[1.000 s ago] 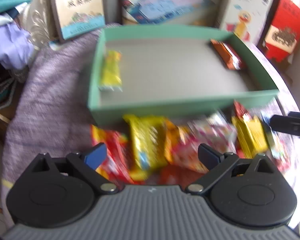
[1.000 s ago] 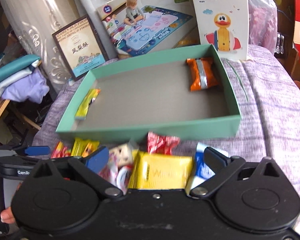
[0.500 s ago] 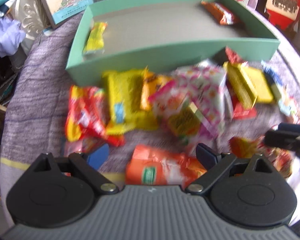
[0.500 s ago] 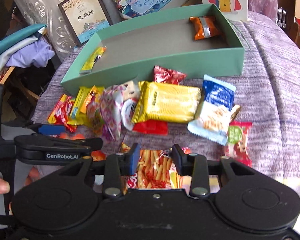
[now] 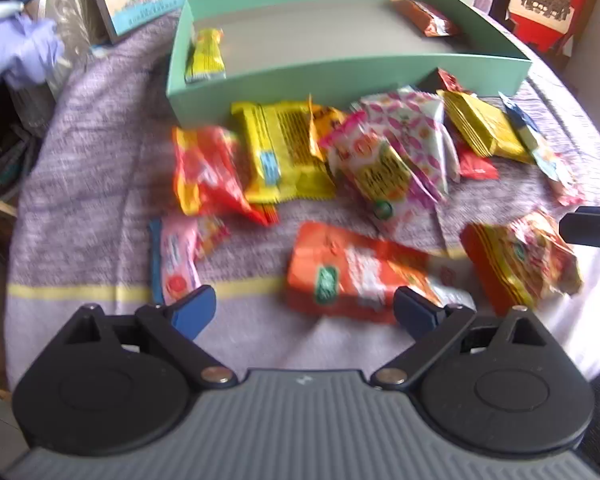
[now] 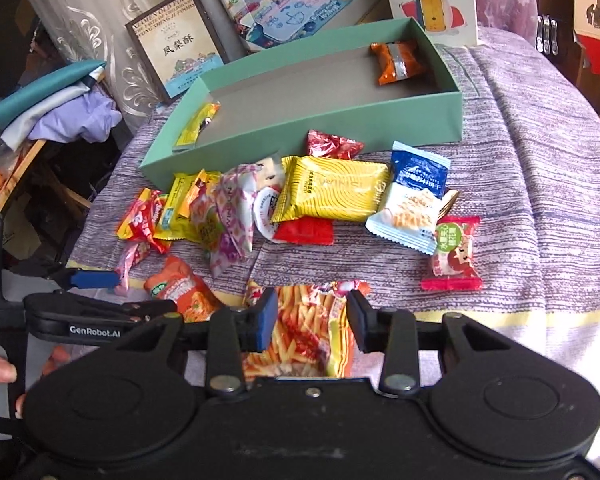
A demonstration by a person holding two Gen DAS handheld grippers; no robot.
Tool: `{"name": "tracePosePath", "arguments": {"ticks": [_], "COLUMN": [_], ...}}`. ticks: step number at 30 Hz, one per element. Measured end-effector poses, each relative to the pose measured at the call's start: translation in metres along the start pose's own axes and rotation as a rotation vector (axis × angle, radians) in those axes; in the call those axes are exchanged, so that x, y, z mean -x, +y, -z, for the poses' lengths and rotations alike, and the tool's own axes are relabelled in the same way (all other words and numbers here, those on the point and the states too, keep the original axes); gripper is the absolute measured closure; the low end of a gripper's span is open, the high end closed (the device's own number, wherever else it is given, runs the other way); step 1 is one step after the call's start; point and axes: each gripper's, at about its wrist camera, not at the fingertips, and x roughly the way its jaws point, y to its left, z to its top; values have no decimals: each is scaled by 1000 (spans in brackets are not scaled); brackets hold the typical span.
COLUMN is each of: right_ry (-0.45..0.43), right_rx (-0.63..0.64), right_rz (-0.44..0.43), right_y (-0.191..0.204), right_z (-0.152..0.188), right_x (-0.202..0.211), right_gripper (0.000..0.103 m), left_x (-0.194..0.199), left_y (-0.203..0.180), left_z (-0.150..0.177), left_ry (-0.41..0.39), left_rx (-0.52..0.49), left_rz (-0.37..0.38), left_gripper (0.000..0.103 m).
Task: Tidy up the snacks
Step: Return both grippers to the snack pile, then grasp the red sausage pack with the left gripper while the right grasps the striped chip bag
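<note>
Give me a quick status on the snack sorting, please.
Right gripper shut on fries packet. Left gripper open, closing over orange packet. Green box holds two snacks; path clear.

One green tray [image 6: 300, 136], two snack packets inside [image 6: 398, 62]

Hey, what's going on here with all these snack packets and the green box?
A person is sorting snacks with a claw in each hand. The right claw has the fries packet between its fingers, at the near edge of the pile. The left claw, jaws wide and closing slightly, hangs over the orange packet without gripping it. The green box holds only a yellow snack and an orange one; the rest lie on the purple cloth.
</note>
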Motion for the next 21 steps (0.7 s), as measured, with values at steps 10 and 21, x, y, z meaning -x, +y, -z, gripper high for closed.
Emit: {"name": "tracePosePath", "arguments": {"ticks": [10, 21], "right_ry": [122, 58], "right_rx": [-25, -132], "right_rz": [14, 34], "right_y": [-4, -22], "right_z": [14, -17], "right_x": [-22, -29], "right_gripper": [84, 81], "left_x": [-9, -15], "left_y": [26, -5], "left_z": [1, -30], "left_ry": [48, 100], "left_rx": [114, 234], "left_rz": [-6, 188], "left_gripper": [28, 23]}}
